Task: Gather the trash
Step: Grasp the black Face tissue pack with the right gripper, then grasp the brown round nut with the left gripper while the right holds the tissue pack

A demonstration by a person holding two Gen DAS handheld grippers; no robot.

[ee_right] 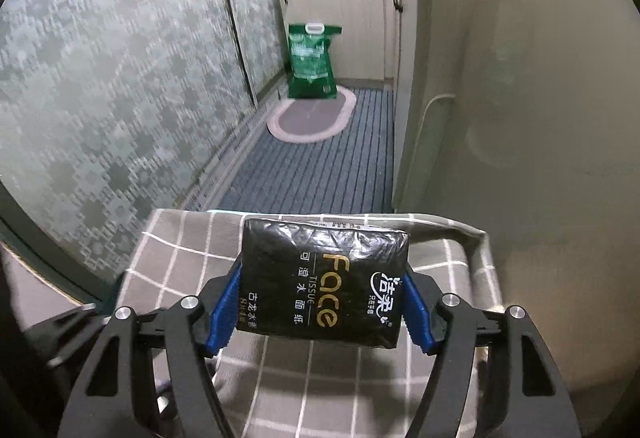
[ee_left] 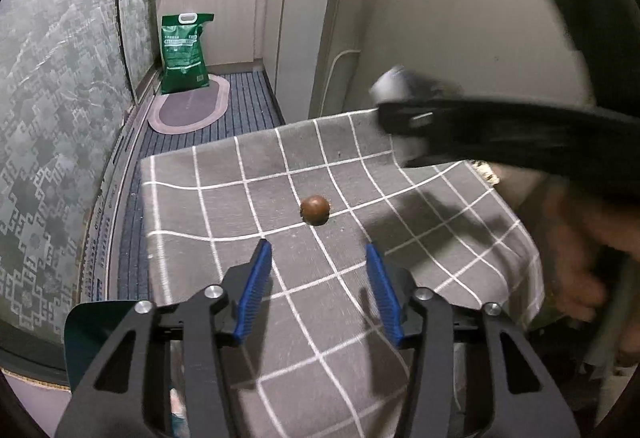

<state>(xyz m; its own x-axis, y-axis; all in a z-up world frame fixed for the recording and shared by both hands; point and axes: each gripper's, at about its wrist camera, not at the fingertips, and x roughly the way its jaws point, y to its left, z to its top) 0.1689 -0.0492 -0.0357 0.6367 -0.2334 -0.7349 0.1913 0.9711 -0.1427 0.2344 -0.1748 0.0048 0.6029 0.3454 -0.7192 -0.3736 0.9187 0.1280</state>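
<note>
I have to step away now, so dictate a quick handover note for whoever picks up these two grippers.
Right gripper: shut on the black tissue pack, held just over the far edge of the checked tablecloth.
Left gripper: open, nothing between its blue pads, pointing down at the small brown ball, which lies loose on the cloth just ahead of the fingertips.
Done: tissue pack picked up.
Left: grab the brown ball, then drop both items off. No bin shows in either view, so find it first.
</note>
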